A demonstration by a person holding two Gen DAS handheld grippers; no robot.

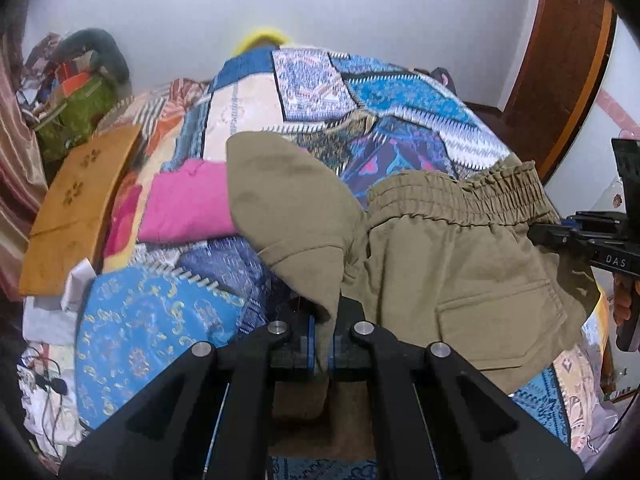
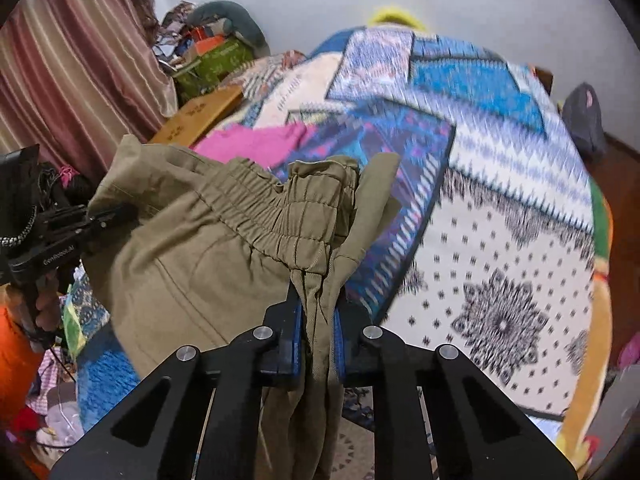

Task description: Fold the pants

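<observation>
Olive-khaki pants (image 1: 440, 248) with an elastic waistband (image 1: 472, 196) hang lifted over the patchwork bed. My left gripper (image 1: 321, 344) is shut on a fold of the pants at the bottom centre of the left wrist view. My right gripper (image 2: 319, 332) is shut on a bunched part of the pants (image 2: 224, 248) just below the waistband (image 2: 280, 216). The right gripper also shows at the right edge of the left wrist view (image 1: 560, 236), and the left gripper at the left edge of the right wrist view (image 2: 104, 220), each clamped on the cloth.
The bed carries a blue patchwork cover (image 1: 400, 104) and a pink folded cloth (image 1: 188, 204). A wooden board (image 1: 76, 208) leans at the bed's left side by a pile of clutter (image 1: 76, 92). A brown door (image 1: 560, 60) stands at the right, curtains (image 2: 76, 60) at the left.
</observation>
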